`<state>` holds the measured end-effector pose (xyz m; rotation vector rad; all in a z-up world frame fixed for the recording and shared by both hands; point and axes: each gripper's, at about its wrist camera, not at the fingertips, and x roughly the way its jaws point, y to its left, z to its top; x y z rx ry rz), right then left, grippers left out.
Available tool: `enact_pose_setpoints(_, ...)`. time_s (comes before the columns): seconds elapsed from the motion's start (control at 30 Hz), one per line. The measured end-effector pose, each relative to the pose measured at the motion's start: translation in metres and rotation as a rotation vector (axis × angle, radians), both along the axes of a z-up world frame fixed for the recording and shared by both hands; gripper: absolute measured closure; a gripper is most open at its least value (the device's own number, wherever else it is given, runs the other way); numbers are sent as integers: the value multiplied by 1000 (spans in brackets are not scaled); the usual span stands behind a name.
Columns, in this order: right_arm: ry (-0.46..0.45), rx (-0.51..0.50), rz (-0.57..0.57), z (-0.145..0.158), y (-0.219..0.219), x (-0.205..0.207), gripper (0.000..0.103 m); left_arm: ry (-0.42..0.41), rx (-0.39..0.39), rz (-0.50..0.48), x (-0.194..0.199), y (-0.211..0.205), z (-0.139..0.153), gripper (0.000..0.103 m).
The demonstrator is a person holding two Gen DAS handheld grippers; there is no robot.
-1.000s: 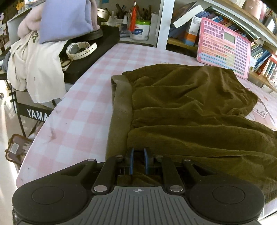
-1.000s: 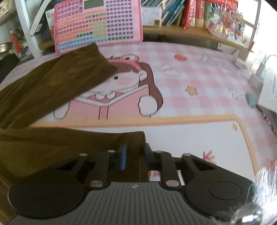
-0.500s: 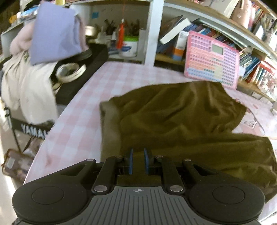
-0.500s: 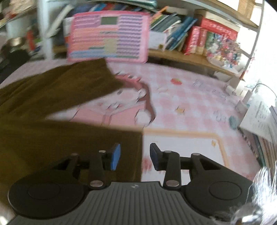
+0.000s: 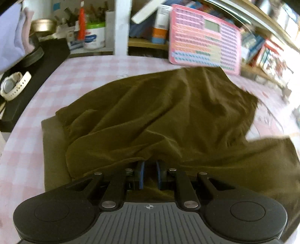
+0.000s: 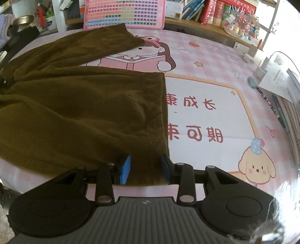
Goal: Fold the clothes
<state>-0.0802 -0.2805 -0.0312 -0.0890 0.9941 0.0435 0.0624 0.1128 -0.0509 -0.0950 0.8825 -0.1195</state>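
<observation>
Left wrist view: the left gripper (image 5: 149,173) is closed on a fold of olive-brown shorts (image 5: 168,116), its blue pads nearly together with cloth bunched between and over them. The fabric looks soft and velvety, dull olive, heavily creased, with a paler flat waistband (image 5: 51,150) along its left edge. From the gripper the shorts spread away across a pink checked table mat (image 5: 78,75); one leg reaches up toward a pink keypad toy (image 5: 204,37) leaning at the shelf, the other runs off to the right of the gripper. Left of the shorts, beyond the mat's edge, a white wristwatch (image 5: 13,86) lies on a black surface. Behind that stands a white tub (image 5: 94,36) with a green rim; its blue label is too blurred to read.

Right wrist view: the right gripper (image 6: 146,169) is open, its blue pads apart on either side of the hem corner of the nearer leg of the shorts (image 6: 78,112), which lies flat on the mat (image 6: 215,52) between them. I cannot tell whether the pads touch the cloth. The leg's hem runs straight away from the gripper; the rest of the shorts lies to its left. Just right of the hem the mat shows red Chinese characters, upside down from here, reading in part 成长 and 可期. A cartoon puppy (image 6: 256,167) is printed right of the characters and a cartoon girl (image 6: 150,54) beyond the hem. The keypad toy (image 6: 124,14) stands past the far leg.
</observation>
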Motion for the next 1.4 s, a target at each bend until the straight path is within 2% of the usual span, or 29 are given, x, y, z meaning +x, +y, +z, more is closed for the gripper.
enact_pose_setpoints(0.13,-5,2,-10,0,0,1,68,21,23,5,10,-4,3,89)
enact_pose_setpoints(0.23,-7,1,-16,0,1,1,67,-4,43,-40,-2,-22,16,89)
enact_pose_setpoints(0.3,-8,0,-17,0,1,1,67,-44,-15,-95,-13,-40,27,89)
enact_pose_setpoints(0.37,-8,-1,-16,0,1,2,65,-43,-57,-183,-15,-68,29,89)
enact_pose_setpoints(0.5,0,-6,-34,0,-4,5,54,-9,-70,-289,-2,-123,19,89)
enact_pose_setpoints(0.6,3,13,-48,-1,-11,5,49,47,-78,-265,22,-134,2,91)
enact_pose_setpoints(0.67,3,17,-49,-1,-12,5,47,51,-118,-218,39,-130,-5,91)
enact_pose_setpoints(0.73,3,19,-48,-1,-13,4,47,54,-115,-200,51,-131,-6,91)
enact_pose_setpoints(0.83,4,18,-38,-2,-14,5,47,47,-90,-207,49,-136,0,91)
enact_pose_setpoints(0.97,10,-2,-23,1,-13,7,46,-15,-133,-236,11,-114,20,90)
enact_pose_setpoints(1.03,7,-1,-13,2,-11,10,47,-41,-123,-195,-19,-76,33,90)
enact_pose_setpoints(1.13,0,8,0,4,-8,15,48,-33,-90,-25,-60,-20,38,90)
enact_pose_setpoints(1.2,-4,15,9,5,-6,18,53,-25,-58,102,-84,16,39,90)
enact_pose_setpoints(1.27,-8,21,17,6,-4,22,66,-20,-7,237,-104,47,39,90)
enact_pose_setpoints(1.3,-10,24,22,7,-3,24,68,-19,19,299,-112,60,39,90)
enact_pose_setpoints(1.4,-17,34,34,8,1,29,79,5,7,392,-122,80,37,89)
